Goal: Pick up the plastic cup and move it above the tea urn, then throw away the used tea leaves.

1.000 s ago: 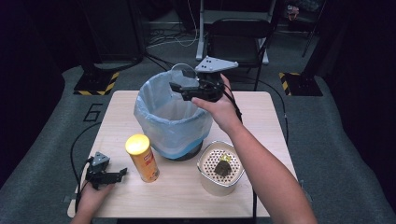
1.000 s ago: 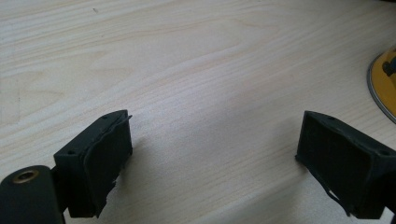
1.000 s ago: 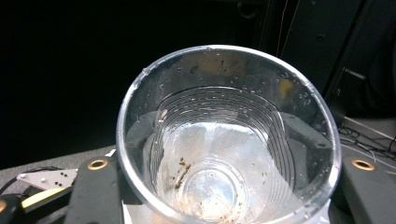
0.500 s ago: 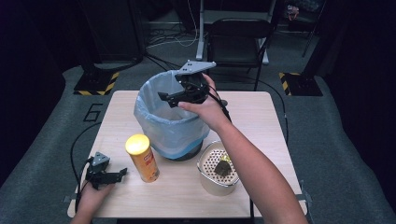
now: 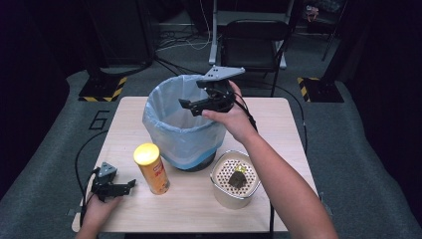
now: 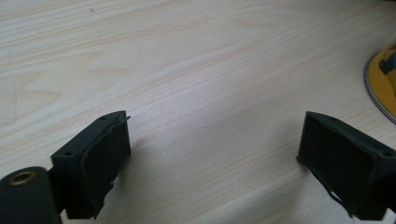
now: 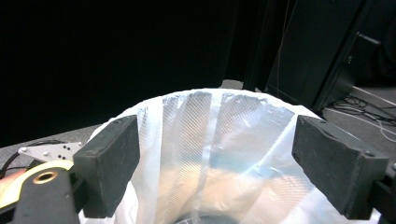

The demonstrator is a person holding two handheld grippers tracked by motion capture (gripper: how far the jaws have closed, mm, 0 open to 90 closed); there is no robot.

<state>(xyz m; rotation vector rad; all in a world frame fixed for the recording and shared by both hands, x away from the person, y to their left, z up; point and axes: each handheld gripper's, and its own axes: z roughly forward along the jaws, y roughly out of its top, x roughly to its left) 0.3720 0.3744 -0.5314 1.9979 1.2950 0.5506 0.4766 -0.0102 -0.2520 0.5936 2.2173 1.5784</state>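
I held my right gripper (image 5: 191,105) up over the bin (image 5: 181,130) with the clear bag in it. Its jaws were wide open and had nothing in them. My left gripper (image 5: 119,187) lay on the table (image 5: 278,129) near the front left corner, jaws wide open and empty too. The yellow chip can (image 5: 151,168) stood just beside it. A round basket (image 5: 235,179) with a small dark thing inside sat in front of the bin.
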